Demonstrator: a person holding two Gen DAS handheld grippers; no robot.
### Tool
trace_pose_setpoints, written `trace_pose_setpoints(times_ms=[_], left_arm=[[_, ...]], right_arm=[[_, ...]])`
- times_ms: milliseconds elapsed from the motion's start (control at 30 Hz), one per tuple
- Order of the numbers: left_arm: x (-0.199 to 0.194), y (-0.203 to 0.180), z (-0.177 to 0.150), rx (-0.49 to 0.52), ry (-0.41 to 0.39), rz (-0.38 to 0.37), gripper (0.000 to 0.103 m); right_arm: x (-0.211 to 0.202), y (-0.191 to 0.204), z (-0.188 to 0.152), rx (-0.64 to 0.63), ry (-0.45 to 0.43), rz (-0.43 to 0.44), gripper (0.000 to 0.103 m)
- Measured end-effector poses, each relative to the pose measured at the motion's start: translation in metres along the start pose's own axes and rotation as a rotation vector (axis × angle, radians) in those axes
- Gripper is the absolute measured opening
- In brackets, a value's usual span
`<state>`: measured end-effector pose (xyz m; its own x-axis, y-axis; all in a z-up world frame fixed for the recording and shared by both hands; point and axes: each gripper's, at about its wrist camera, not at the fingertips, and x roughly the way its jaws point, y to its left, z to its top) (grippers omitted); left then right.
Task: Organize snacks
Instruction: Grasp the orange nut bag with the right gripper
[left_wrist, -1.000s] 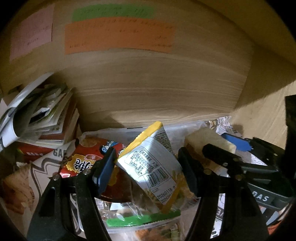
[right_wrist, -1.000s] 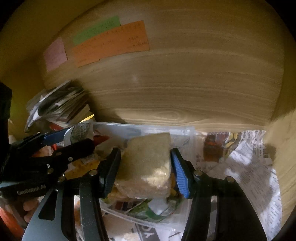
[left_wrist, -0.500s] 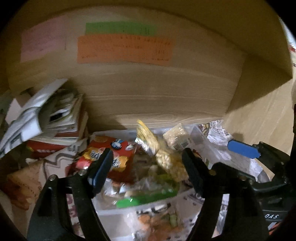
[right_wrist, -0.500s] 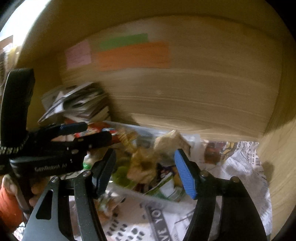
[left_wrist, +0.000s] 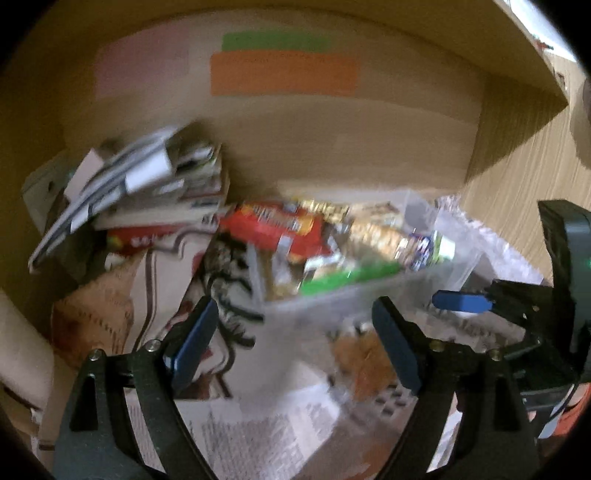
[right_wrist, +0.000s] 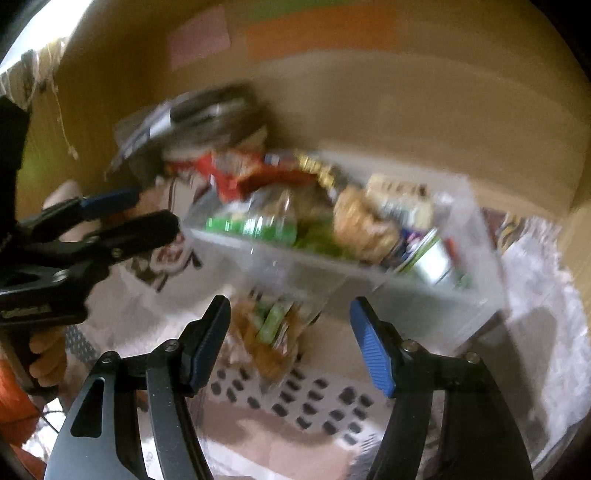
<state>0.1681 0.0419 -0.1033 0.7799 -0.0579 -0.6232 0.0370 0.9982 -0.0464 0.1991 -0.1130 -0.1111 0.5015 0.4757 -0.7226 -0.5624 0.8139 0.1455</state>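
A clear plastic bin (right_wrist: 424, 295) (left_wrist: 369, 295) holds several snack packs: a red pack (left_wrist: 273, 225) (right_wrist: 236, 173), a green-edged bag (right_wrist: 255, 227) (left_wrist: 347, 275) and a pale puffed-snack pack (right_wrist: 358, 221). An orange snack bag (right_wrist: 266, 339) (left_wrist: 362, 354) lies on newspaper in front of the bin. My left gripper (left_wrist: 295, 339) is open and empty, short of the bin; it shows at the left in the right wrist view (right_wrist: 125, 218). My right gripper (right_wrist: 290, 332) is open and empty above the orange bag. Both views are blurred.
A stack of papers and booklets (left_wrist: 140, 184) leans at the back left. A wooden back wall carries pink (left_wrist: 140, 70), green and orange notes (left_wrist: 284, 74). Newspaper (right_wrist: 535, 280) covers the surface. A wooden side panel (left_wrist: 517, 177) stands at the right.
Both grippers let go of their snack packs, which dropped into the bin, then pulled back toward me. The bin now looks smaller and farther away.
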Motion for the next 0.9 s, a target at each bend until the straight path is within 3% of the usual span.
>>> trace_pose_setpoints(times_ms=[233, 367, 533, 900], left_arm=[[0.009, 0.015, -0.027, -0.031, 0.058, -0.008, 0.086], [0.010, 0.017, -0.031, -0.042, 0.068, -0.012, 0.086], [0.008, 0.016, -0.028, -0.046, 0.054, -0.013, 0.086], [-0.013, 0.002, -0.001, -0.040, -0.043, -0.039, 0.086]], right_arm=[[0.040, 0.013, -0.005, -0.016, 0.125, 0.030, 0.064], [0.048, 0.015, -0.005, -0.002, 0.143, 0.084, 0.063], [0.043, 0.021, -0.007, -0.019, 0.120, 0.098, 0.044], [-0.020, 0.015, -0.004, -0.034, -0.027, 0.067, 0.040]])
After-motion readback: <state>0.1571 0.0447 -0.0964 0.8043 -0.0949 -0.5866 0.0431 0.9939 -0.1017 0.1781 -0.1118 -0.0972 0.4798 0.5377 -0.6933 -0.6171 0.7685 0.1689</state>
